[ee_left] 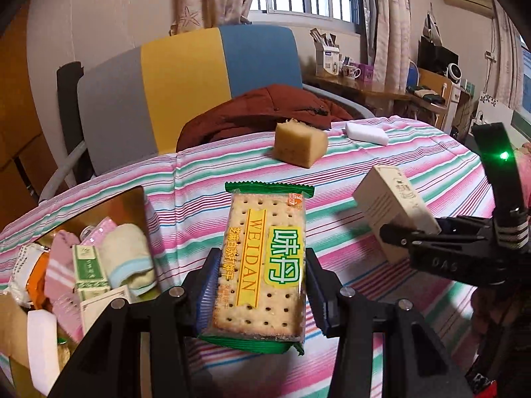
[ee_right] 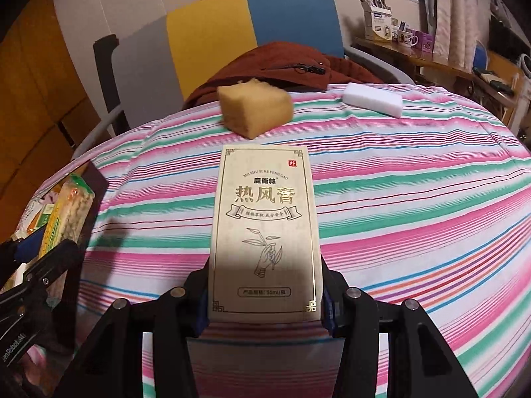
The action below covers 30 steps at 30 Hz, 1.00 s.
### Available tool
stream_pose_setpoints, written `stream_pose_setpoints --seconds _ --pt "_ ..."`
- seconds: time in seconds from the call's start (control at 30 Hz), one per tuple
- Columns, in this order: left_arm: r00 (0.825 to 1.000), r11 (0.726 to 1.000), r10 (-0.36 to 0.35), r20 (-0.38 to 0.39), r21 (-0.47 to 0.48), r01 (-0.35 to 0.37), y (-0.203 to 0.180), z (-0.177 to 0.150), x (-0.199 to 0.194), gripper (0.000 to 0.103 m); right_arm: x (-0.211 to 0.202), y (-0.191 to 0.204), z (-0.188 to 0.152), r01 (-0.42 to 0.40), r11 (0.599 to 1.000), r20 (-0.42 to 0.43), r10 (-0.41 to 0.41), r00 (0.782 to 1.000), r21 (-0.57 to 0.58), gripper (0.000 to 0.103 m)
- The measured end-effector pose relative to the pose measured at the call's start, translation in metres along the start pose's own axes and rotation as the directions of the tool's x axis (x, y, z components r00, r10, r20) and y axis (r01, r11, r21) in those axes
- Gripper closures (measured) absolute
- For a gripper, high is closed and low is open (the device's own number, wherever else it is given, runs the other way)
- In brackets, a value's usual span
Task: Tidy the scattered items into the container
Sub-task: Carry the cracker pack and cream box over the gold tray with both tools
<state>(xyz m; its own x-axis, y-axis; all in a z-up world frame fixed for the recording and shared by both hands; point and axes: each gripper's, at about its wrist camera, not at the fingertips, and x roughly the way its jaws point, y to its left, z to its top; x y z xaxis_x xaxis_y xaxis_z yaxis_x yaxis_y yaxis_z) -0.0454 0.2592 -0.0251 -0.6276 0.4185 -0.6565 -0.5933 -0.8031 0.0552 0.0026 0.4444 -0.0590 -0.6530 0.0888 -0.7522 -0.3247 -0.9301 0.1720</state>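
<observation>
The left gripper [ee_left: 262, 285] is closed on a cracker pack [ee_left: 265, 265], its pads pressing the pack's two long edges; the pack lies flat between the jaws, its green crimped end projecting forward, above the striped cloth [ee_left: 332, 348]. The right gripper [ee_right: 265, 295] is closed on a cream box [ee_right: 265, 229], held by its two long sides near the lower end, printed face up, the rest of the box extending ahead of the jaws. Left of the left jaws, and just beside them, stands the container [ee_left: 132, 205], already holding rolled towels [ee_left: 127, 258], a green carton [ee_left: 89, 272] and other packets. In the left view the right gripper and its box appear to the right of the jaws; in the right view the left gripper with the cracker pack appears at the left edge, over the container. Well ahead of both pairs of jaws, on the cloth, rest a yellow sponge [ee_right: 255, 109] and, apart to its right, a white block [ee_right: 373, 99]. Beyond the far edge lies a red jacket [ee_right: 292, 66] on a chair [ee_right: 232, 23].
</observation>
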Motion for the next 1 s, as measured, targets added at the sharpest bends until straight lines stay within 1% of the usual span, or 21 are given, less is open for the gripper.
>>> stream_pose_setpoints --seconds 0.23,0.5,0.73,1.0 --pt "0.999 0.999 0.020 0.041 -0.027 -0.019 0.017 -0.007 -0.026 0.055 -0.003 0.020 -0.007 -0.082 0.996 0.004 0.082 0.997 0.023 0.052" --pt "0.992 0.996 0.082 0.093 -0.054 -0.077 0.042 -0.011 -0.059 0.055 -0.007 0.046 -0.007 -0.179 0.983 0.011 0.179 0.984 0.029 0.052" --pt "0.982 0.983 0.160 0.104 -0.107 -0.148 0.078 -0.021 -0.077 0.055 -0.022 0.082 0.000 -0.243 0.969 0.038 0.244 0.969 -0.030 0.052" --pt "0.967 0.959 0.244 0.073 -0.164 -0.230 0.122 -0.038 -0.082 0.055 -0.043 0.149 0.011 -0.334 0.930 0.061 0.347 0.936 -0.156 0.052"
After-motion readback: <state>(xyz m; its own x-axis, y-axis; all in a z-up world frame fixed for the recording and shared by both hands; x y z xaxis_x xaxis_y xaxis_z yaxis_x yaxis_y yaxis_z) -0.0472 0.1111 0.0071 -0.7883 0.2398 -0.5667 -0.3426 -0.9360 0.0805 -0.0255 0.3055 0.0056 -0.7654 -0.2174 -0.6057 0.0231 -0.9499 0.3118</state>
